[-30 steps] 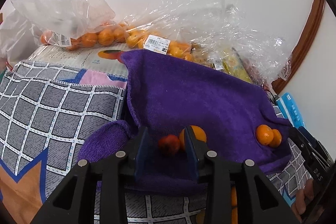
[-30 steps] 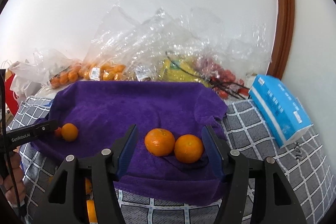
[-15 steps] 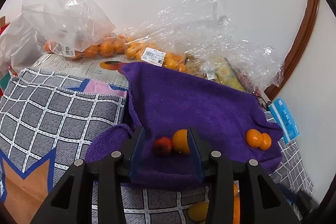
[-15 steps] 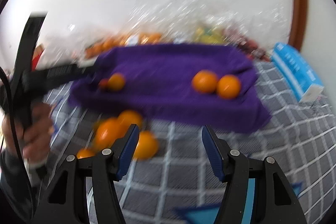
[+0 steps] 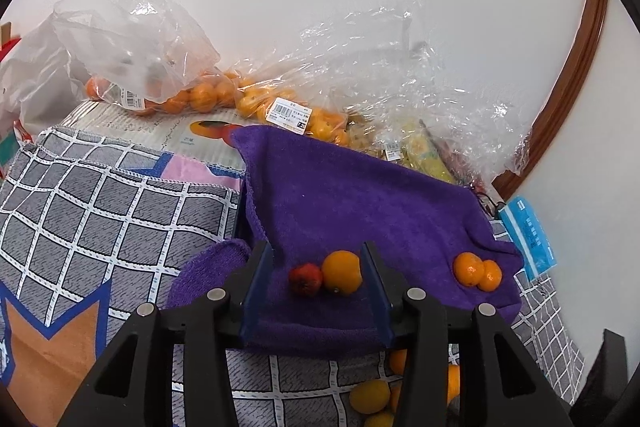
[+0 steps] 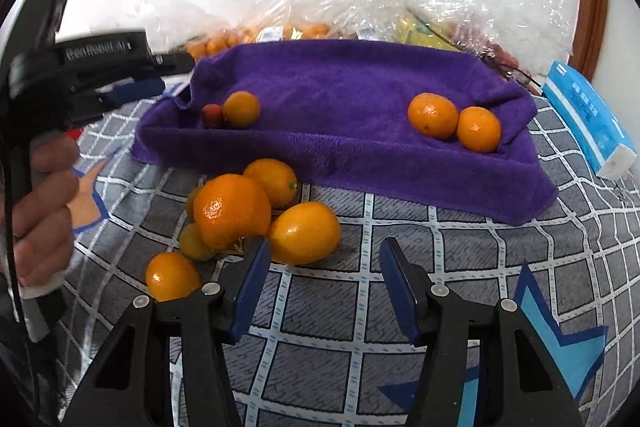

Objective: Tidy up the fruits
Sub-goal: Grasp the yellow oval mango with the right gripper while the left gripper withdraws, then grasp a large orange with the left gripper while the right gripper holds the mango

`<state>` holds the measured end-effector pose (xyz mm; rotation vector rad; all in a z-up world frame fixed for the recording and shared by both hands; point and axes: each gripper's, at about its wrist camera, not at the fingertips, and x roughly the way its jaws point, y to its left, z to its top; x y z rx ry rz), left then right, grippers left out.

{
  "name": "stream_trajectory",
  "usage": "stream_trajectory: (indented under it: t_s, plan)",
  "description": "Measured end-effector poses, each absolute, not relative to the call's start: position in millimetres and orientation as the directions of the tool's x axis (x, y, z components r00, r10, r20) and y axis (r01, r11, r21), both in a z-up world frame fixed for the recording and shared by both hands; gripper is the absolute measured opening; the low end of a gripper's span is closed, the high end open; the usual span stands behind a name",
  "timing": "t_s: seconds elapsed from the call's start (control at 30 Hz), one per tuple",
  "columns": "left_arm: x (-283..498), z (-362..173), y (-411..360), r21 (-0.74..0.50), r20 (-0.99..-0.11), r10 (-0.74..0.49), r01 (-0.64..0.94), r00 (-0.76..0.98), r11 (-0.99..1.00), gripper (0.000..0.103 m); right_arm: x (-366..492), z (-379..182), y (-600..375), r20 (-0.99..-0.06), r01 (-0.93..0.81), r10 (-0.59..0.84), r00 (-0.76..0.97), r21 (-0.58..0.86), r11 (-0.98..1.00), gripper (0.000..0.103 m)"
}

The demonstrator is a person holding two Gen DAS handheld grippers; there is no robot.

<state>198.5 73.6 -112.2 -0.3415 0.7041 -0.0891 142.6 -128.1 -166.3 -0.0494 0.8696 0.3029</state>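
A purple towel carries a small red fruit touching an orange fruit, and two mandarins sit at its right end. My left gripper hangs just short of the red fruit. Its jaws are opening and the pads touch nothing. Several loose orange fruits lie piled on the grey checked cloth in front of the towel. My right gripper is low over that cloth with its jaws closing on nothing; a yellow-orange fruit lies by its left fingertip.
Clear plastic bags of small oranges and other fruit are heaped against the wall behind the towel. A blue tissue pack lies to the right. A hand holding the left gripper's body fills the left side of the right wrist view.
The left jaws widened and drew back a little, leaving the red fruit on the towel beside the orange one. The right gripper swung down and left from the two mandarins to the loose pile.
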Motion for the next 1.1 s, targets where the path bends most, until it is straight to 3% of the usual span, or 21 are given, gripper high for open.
stream_trajectory:
  t_s: [0.2, 0.3, 0.67, 1.1]
  plan:
    - [197, -111, 70, -0.332, -0.617, -0.202, -0.019, 0.761, 0.943, 0.044, 154, -173, -121, -0.782, -0.276, 0.222, 0.583, 0.067, 0.959, 0.056]
    - [197, -112, 67, -0.326, -0.621, -0.204, -0.012, 0.756, 0.945, 0.044, 153, -172, -118, -0.786, -0.293, 0.204, 0.584, 0.031, 0.956, 0.041]
    - [177, -101, 59, -0.299, -0.633, -0.225, 0.034, 0.741, 0.954, 0.044, 127, -153, -176, -0.735, -0.177, 0.178, 0.654, 0.080, 0.981, 0.041]
    - [102, -133, 17, -0.269, -0.737, -0.297, 0.139, 0.607, 0.953, 0.044, 104, -166, -215, -0.728, -0.077, 0.135, 0.672, 0.113, 0.991, 0.041]
